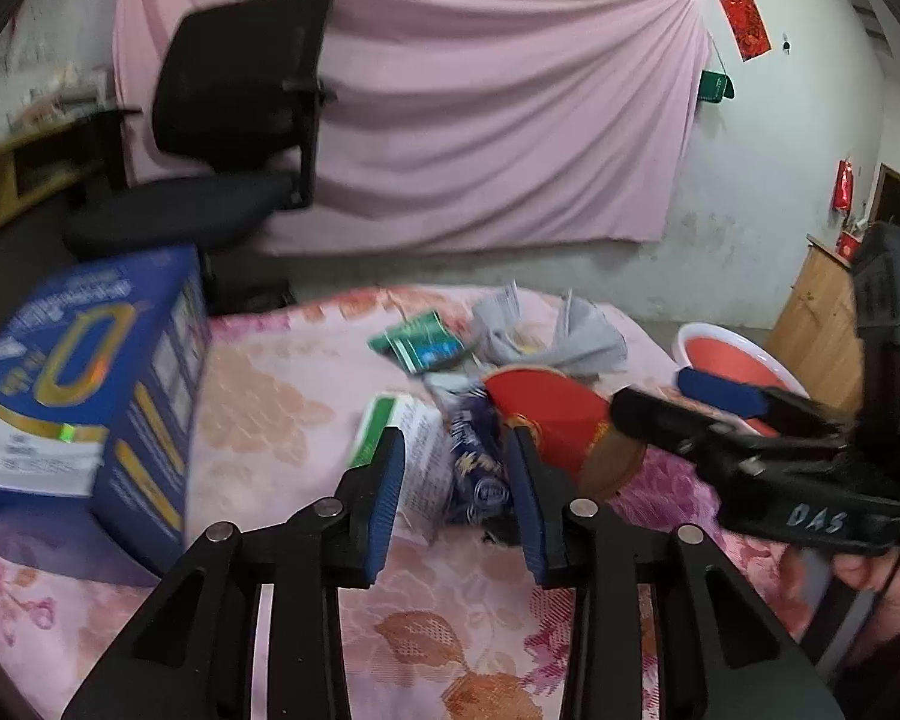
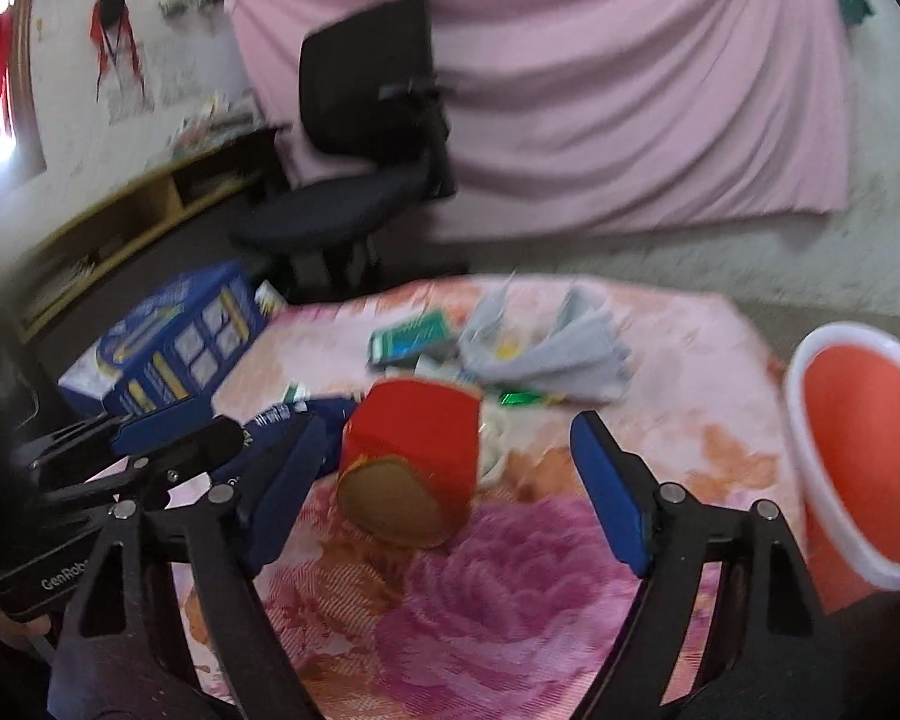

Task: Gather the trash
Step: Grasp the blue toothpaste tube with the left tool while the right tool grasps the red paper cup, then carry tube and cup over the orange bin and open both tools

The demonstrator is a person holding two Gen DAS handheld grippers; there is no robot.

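Left tool [image 1: 455,483] jaws partly closed, blue wrapper [image 1: 480,468] between pads, contact unclear. Right tool [image 2: 450,480] wide open, holding nothing, red carton [image 2: 417,438] lying on worktop [image 2: 510,588] between its fingers.

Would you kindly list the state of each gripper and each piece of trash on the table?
left gripper: jaws narrowed around a dark blue wrapper; contact unclear.
right gripper: open wide, nothing held.
dark blue wrapper: crumpled, lying on the table.
red carton: tipped on its side, empty-looking.
blue box: closed, at the table's edge.
grey paper: crumpled.
red bin: open, beside the table.
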